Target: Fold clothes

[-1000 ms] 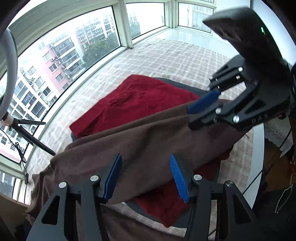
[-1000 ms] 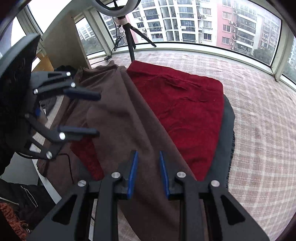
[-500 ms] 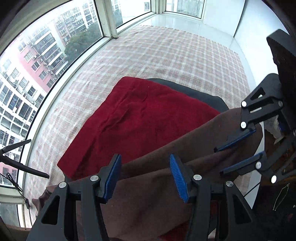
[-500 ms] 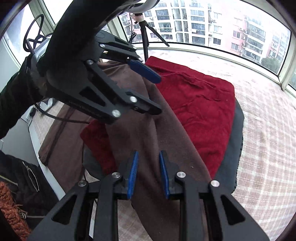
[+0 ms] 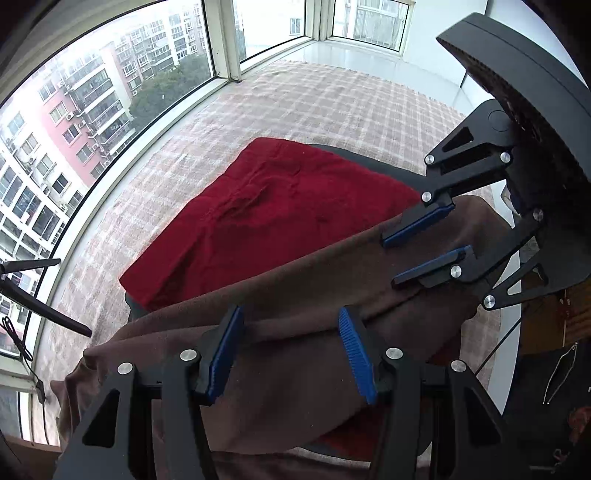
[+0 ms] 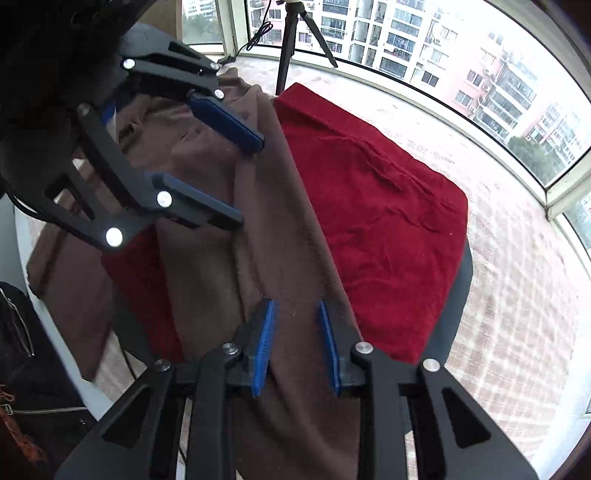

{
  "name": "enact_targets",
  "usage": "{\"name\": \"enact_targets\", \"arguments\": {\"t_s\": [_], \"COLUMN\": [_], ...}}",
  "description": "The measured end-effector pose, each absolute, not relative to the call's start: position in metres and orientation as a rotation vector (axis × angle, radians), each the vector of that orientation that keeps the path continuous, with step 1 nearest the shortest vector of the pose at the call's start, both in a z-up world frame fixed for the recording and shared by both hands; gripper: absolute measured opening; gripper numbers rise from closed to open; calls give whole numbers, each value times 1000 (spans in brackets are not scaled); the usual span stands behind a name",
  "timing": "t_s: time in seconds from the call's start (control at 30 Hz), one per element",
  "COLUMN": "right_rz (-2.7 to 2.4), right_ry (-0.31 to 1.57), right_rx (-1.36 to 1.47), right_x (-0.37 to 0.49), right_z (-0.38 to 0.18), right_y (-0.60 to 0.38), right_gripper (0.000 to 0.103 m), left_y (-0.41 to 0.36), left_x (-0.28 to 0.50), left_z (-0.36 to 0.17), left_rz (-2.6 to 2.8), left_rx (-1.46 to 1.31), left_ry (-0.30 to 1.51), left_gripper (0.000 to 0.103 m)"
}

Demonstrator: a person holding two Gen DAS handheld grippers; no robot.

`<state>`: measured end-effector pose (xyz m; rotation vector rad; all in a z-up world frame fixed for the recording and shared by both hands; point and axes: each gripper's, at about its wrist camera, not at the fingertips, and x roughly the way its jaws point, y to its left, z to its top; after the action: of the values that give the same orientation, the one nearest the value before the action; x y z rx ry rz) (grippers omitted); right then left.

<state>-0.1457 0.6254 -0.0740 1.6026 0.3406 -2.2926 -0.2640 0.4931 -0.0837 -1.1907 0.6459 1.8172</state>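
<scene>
Two grippers over one brown garment (image 5: 295, 295), both pointing steeply down. Garment: long, loosely folded strip, draped across a red cloth (image 5: 280, 206) that lies on a dark pad (image 6: 458, 295) on the checked surface (image 5: 295, 107); strip runs along the near edge of the surface, one end spilling over the side by the tripod (image 6: 295, 33), w/ part hanging off the near edge. Left gripper (image 5: 291, 354): jaws abt half open, blue pads apart, brown fabric seen between them below; whether the pads touch it, can't tell; nothing clearly gripped. Right gripper (image 6: 297, 347): jaws narrow but parted, fabric showing in the gap between pads; no clamp visible, pads not seen pressing. Right gripper sits toward the end of the strip away from the tripod, left gripper nearer the middle. Red cloth's far half uncovered, toward the window (image 5: 92, 122) edge.
</scene>
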Motion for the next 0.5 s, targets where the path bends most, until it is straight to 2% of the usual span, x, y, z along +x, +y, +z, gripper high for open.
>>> {"name": "enact_targets", "arguments": {"t_s": [0.13, 0.2, 0.23, 0.4, 0.5], "right_rz": [-2296, -2300, -2305, -2370, -2451], "right_ry": [406, 452, 422, 309, 152], "right_rx": [1621, 1622, 1628, 1605, 1562], "right_x": [-148, -148, -149, -152, -155], "right_z": [-81, -84, -83, -60, -42], "right_y": [621, 619, 622, 643, 677], "right_gripper": [25, 8, 3, 2, 2], "left_y": [487, 484, 482, 466, 452], "left_x": [-269, -269, -268, -266, -264], "left_z": [-93, -92, -91, -77, -67], "left_rz": [1809, 1813, 1818, 1864, 1878], "left_rx": [-1217, -1213, -1210, -1180, -1161], "left_ry": [612, 595, 587, 552, 517], "left_gripper": [51, 51, 51, 51, 52]}}
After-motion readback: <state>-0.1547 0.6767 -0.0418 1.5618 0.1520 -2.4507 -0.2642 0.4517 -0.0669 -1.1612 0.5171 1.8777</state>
